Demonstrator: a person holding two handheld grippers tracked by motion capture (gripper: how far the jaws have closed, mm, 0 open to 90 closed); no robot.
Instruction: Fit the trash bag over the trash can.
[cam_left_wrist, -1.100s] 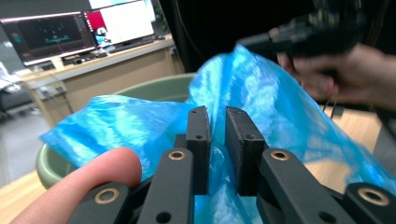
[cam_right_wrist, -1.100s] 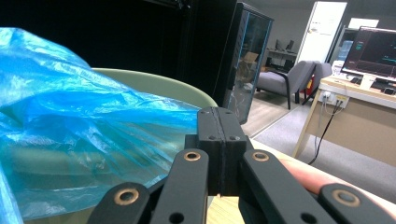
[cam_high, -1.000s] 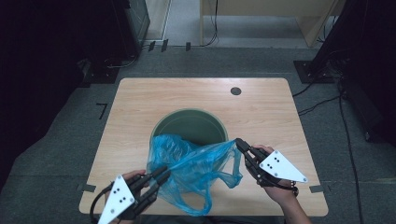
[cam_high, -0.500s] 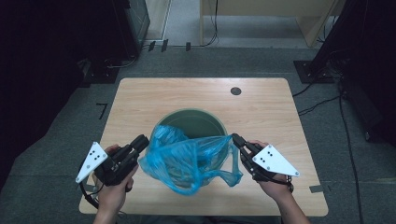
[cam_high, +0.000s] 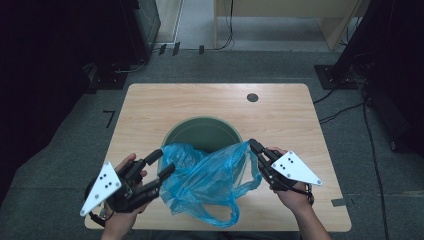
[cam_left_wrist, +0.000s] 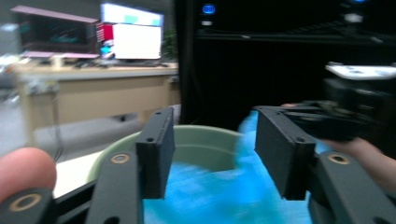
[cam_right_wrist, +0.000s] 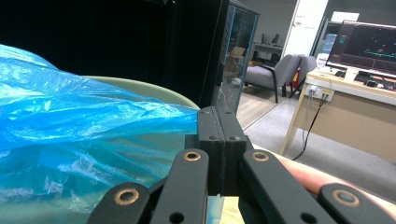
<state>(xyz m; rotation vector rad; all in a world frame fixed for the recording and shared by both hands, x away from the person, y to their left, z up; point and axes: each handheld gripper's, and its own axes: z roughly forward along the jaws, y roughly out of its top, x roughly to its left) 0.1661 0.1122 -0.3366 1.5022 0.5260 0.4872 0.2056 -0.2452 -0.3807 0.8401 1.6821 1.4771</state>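
Blue crinkly plastic bag (cam_high: 210, 182): right gripper (cam_high: 256, 150) clamps its 3 o'clock edge; my left gripper (cam_high: 162, 161), jaws just parted and empty, should re-pinch the 9 o'clock edge, then stretch it over the round green bin (cam_high: 202, 132).

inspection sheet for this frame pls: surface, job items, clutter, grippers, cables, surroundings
Surface: wooden table, round grommet near its far edge.
Job's things: blue plastic bag draped over the near rim of the green bin.
Clutter: nothing seen.
Grippers: left gripper jaws have just been opening, now apart beside the bag; right gripper jaws shut on the bag's edge.
Cables: several on the floor right of the table.
Surroundings: dark cabinets, grey carpet, desks behind.
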